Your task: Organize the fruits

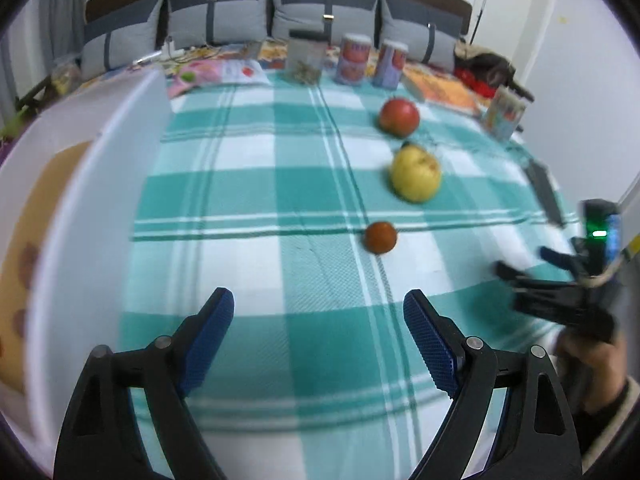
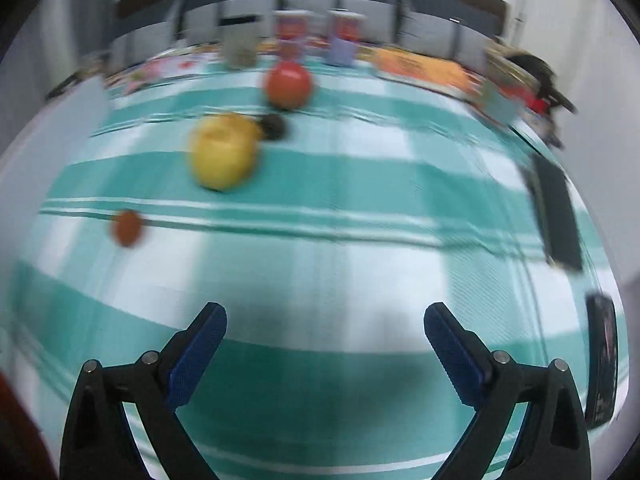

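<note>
Fruits counted on the teal-and-white checked cloth (image 1: 256, 196): three, in a loose row. One round red apple (image 1: 399, 117) lies farthest back, one yellow pear-like fruit (image 1: 416, 174) sits in the middle, and one small reddish-brown round fruit (image 1: 380, 237) lies nearest. All three are apart from one another. A small dark round object (image 2: 274, 126) lies just beside the yellow fruit; it is too blurred to name.

One white open-topped bin (image 1: 92, 208) stands at the left edge, with an orange-tan shape inside.

Left hand-held gripper (image 1: 318, 308): blue-padded fingers spread wide, holding nothing, above the cloth short of the small fruit. Right hand-held gripper (image 2: 325, 318): also spread wide and holding nothing; the right wrist view is motion-blurred.

Back row: one clear jar (image 1: 305, 58) and two printed cans (image 1: 352, 60). Four grey cushions (image 1: 218, 20) stand behind.
</note>
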Motion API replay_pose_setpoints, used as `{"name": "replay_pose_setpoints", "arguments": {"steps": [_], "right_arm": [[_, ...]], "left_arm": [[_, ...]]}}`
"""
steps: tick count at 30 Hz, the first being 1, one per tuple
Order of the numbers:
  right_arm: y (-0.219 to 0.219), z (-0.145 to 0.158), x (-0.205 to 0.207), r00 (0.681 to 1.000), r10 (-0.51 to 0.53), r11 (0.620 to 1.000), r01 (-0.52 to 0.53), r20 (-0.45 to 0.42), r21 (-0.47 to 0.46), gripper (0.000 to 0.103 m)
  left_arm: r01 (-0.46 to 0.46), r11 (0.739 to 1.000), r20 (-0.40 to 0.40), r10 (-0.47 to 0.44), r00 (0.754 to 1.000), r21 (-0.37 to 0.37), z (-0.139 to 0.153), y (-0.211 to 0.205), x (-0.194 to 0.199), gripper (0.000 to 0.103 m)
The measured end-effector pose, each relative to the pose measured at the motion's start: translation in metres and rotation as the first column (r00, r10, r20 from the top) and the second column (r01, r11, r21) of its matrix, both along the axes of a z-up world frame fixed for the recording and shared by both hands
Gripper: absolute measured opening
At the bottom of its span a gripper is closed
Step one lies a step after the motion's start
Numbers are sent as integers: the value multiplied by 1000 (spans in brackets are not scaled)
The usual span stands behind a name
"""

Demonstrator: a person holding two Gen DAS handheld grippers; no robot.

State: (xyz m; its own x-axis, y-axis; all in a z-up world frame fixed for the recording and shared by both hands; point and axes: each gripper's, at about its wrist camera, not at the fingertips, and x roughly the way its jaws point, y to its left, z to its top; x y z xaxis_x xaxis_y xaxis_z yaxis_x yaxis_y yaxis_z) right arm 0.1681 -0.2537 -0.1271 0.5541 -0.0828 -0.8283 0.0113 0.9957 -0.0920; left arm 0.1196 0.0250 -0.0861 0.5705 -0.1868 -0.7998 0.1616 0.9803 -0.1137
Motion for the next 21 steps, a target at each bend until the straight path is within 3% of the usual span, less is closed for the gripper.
{"name": "replay_pose_setpoints", "arguments": {"steps": [8,11,21], "right_arm": [[-25,-19,4,999,-45,996,42,29,76,103],[-24,-21,2,998,-45,997,43,31,64,103],[-24,-22,-1,998,-50,997,47,37,66,103]], "left_arm": [[-11,994,6,10,1000,110,-63,-27,26,88],[-27,994,41,22,999,111,-68,-26,21,93],[-22,993,41,18,999,112,-71,-27,26,96]]}}
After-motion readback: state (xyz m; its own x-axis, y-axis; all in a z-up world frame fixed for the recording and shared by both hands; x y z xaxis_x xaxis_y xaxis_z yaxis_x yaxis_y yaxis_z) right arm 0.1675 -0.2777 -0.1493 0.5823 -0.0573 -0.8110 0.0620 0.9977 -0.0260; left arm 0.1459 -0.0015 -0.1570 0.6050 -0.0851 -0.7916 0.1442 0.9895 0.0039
